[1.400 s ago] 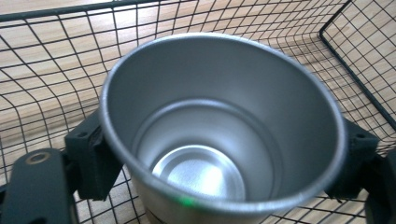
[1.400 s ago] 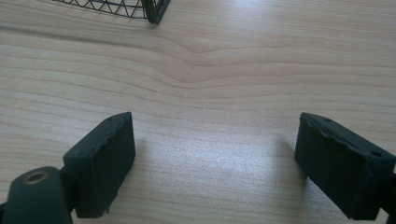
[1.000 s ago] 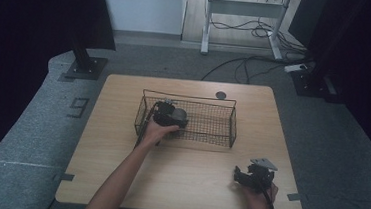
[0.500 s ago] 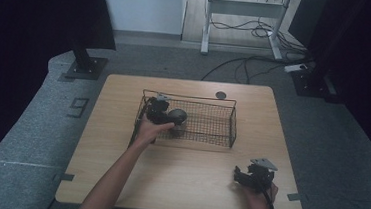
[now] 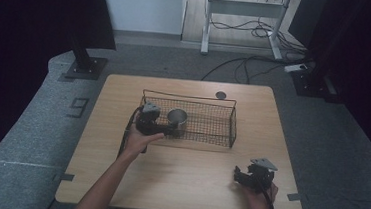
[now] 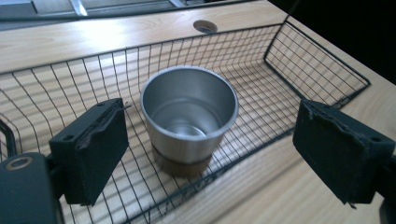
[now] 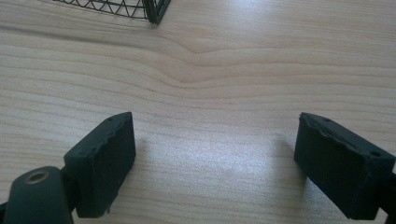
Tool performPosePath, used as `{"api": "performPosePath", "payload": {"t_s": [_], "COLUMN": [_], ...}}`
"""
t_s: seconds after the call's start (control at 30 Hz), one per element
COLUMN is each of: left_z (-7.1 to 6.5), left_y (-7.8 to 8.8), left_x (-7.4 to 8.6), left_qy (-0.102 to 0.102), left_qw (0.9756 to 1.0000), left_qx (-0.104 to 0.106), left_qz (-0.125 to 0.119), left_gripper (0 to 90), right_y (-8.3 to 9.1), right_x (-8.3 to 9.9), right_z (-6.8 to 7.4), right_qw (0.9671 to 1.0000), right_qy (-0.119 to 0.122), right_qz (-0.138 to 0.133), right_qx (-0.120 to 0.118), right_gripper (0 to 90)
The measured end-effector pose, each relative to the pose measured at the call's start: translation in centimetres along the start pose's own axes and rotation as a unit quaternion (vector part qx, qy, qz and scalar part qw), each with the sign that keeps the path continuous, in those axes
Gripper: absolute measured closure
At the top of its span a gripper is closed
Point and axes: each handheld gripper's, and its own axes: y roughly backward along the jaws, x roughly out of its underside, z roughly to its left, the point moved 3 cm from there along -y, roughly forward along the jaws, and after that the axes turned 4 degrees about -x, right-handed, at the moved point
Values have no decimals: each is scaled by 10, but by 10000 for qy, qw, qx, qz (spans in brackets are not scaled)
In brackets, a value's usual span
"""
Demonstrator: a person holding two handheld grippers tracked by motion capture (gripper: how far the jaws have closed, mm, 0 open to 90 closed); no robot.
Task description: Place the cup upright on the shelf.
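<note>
A steel cup (image 5: 176, 117) with a brown base stands upright in the left part of a black wire basket (image 5: 222, 122) at the table's middle. My left gripper (image 5: 164, 126) sits just left of the cup, open, holding nothing. In the left gripper view the cup (image 6: 189, 112) stands a little ahead, between the spread jaws of the left gripper (image 6: 212, 126); one jaw is over the basket floor (image 6: 280, 93), the other outside its near wall. My right gripper (image 5: 240, 175) rests near the table's front right, and the right gripper (image 7: 215, 140) is open over bare wood.
A round cable hole (image 5: 220, 94) lies behind the basket. A basket corner (image 7: 156, 11) shows at the top of the right gripper view. The wooden table (image 5: 177, 184) has bare wood in front of the basket. Stands and cables lie on the floor beyond.
My left gripper has drawn back to the left, off the cup, which now stands on its own in the basket. The right gripper has not moved.
</note>
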Motion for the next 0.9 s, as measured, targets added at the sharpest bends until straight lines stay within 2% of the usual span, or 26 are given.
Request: {"api": "performPosePath", "payload": {"t_s": [0.27, 0.43, 0.6, 0.9], "left_z": [0, -2, -2, 2], "left_y": [17, 29, 38, 45], "left_x": [29, 45, 61, 94], "left_qy": [35, -75, -111, 207], "left_qw": [9999, 9999, 9997, 9995], "left_qx": [100, 98, 200, 188], "left_qz": [52, 70, 92, 111], "left_gripper": [129, 131, 144, 146], "right_y": [0, 0, 0, 0], "right_x": [0, 0, 0, 0], "right_z": [0, 0, 0, 0], "right_qw": [10000, 10000, 10000, 10000], "right_qy": [6, 1, 4, 1], "right_qz": [2, 3, 2, 2], "right_qx": [-5, -4, -5, -6], "right_gripper": [126, 126, 126, 127]}}
